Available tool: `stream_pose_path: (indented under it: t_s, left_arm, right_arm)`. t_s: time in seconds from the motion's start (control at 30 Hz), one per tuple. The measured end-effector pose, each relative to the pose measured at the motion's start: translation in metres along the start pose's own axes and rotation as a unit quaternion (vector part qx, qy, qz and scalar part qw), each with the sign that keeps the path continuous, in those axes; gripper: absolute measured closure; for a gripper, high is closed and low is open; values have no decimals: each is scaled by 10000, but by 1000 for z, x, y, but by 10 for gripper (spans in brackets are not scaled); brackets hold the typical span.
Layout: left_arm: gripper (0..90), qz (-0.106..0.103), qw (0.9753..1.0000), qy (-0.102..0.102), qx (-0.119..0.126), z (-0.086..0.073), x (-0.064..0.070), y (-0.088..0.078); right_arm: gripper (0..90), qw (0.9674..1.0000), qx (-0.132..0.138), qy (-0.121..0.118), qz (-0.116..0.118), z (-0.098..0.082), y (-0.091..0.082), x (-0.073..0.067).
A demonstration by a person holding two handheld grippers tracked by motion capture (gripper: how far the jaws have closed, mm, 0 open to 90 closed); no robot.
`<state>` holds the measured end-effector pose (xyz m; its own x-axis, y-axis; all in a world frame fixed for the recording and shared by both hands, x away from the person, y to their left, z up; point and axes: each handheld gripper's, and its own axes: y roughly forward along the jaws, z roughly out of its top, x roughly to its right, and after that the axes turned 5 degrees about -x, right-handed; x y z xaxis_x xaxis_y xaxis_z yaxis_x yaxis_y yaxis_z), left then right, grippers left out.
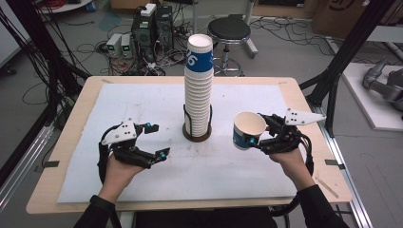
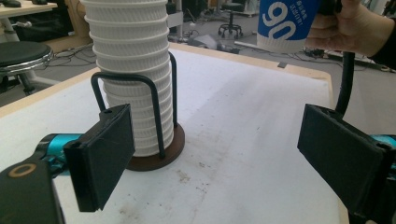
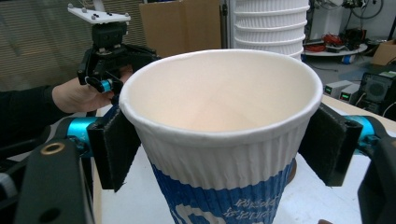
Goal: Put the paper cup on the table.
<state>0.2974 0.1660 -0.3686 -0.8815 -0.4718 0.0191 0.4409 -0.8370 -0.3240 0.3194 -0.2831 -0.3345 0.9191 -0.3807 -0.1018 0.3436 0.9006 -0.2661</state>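
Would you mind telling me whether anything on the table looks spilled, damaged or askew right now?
Nothing looks damaged or spilled. The tall stack of cups stands upright in its wire holder, though the white mat is smudged with dark marks near the holder's base. The single cup is held off the mat, tilted, in the right gripper; the left gripper is open.

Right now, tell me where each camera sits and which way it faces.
High view: above the person's side, looking forward and down on the table; both forearms, left gripper, right gripper clamping the paper cup.
Left gripper view: rides that gripper, facing the cup stack between open jaws.
Right gripper view: looks along its jaws at the held cup; left hand beyond.
All share the stack.
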Motion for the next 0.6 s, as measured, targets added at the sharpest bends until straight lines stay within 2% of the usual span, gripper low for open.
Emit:
stream_pose_path:
  t_s: [0.6]
  left_arm:
    - [113,-10,10000,-10,-84,-5,-2,5]
  right_arm:
    - [206,9997,7,20,-247,0,-4,10]
